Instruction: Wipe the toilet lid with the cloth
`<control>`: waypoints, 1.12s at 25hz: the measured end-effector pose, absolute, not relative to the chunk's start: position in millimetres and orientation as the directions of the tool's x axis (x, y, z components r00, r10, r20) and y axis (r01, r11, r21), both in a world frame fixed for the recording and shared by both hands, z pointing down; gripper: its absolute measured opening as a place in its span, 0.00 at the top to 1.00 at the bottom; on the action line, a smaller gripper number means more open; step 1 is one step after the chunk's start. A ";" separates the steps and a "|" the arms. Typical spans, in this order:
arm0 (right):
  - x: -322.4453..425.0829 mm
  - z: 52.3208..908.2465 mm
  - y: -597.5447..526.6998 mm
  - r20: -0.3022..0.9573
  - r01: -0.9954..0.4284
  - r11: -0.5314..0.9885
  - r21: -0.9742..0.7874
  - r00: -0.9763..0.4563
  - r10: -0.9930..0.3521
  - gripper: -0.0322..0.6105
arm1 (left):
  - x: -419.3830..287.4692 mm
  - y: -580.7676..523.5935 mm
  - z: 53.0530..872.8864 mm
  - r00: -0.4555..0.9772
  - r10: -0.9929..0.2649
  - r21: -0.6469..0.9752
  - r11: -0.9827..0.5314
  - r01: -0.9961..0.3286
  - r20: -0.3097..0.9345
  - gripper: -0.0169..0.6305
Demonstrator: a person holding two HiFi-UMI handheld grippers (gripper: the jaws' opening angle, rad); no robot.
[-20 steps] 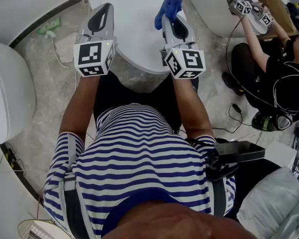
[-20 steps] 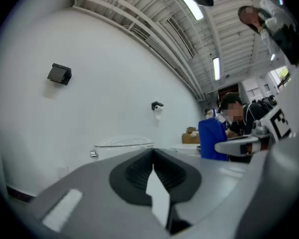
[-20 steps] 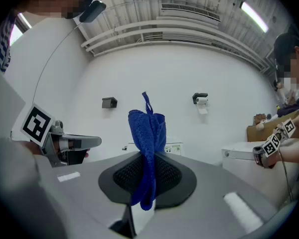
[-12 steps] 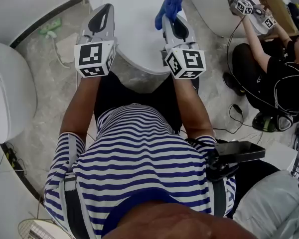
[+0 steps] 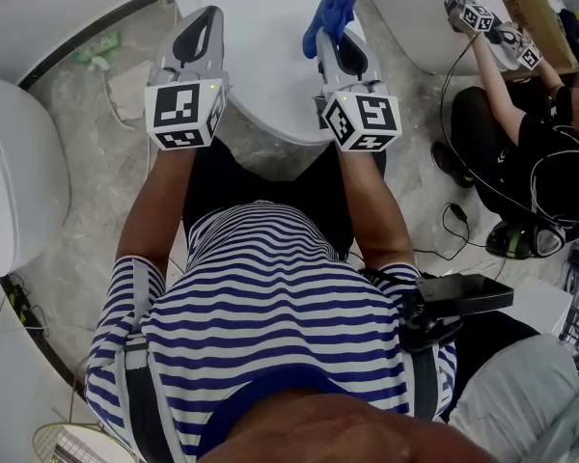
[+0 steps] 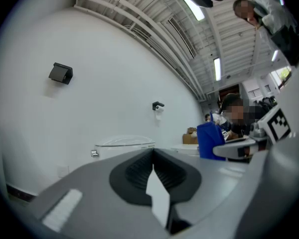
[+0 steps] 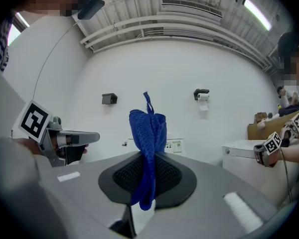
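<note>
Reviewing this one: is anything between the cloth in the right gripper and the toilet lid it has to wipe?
Nothing visible is. The right gripper holds the cloth over the bare white toilet lid. The left gripper, shut and empty, is over the lid's left side, clear of the cloth.

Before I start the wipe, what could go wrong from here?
The blue knitted cloth is pinched as a narrow wad in the fingers of the right gripper, so it may wipe only a thin strip, or the fingers may scrape the white toilet lid. The shut, empty left gripper hangs by the lid's left edge and could block a leftward sweep.
</note>
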State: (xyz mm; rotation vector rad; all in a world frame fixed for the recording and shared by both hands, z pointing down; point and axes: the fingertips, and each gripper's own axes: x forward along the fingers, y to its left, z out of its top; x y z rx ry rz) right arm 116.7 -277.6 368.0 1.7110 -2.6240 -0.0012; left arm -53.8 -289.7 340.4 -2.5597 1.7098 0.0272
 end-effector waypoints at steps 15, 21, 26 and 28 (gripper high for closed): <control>140.0 384.2 -378.0 0.420 -0.888 0.451 0.094 -0.375 -0.826 0.88 | -71.5 -290.4 346.7 0.401 -0.916 -0.011 -0.401 -0.916 -0.029 0.97; 136.5 405.1 -427.0 0.574 -0.873 0.479 0.094 -0.346 -0.742 0.88 | -71.6 -295.0 349.4 0.414 -0.910 -0.007 -0.414 -0.910 -0.029 0.97; 143.8 431.3 -461.5 0.737 -0.854 0.496 0.158 -0.232 -0.635 0.88 | -77.6 -296.1 352.8 0.427 -0.904 -0.003 -0.427 -0.904 -0.027 0.97; 150.4 441.5 -471.5 0.785 -0.846 0.502 0.177 -0.186 -0.591 0.88 | -77.3 -295.3 355.3 0.432 -0.901 -0.003 -0.432 -0.902 -0.024 0.97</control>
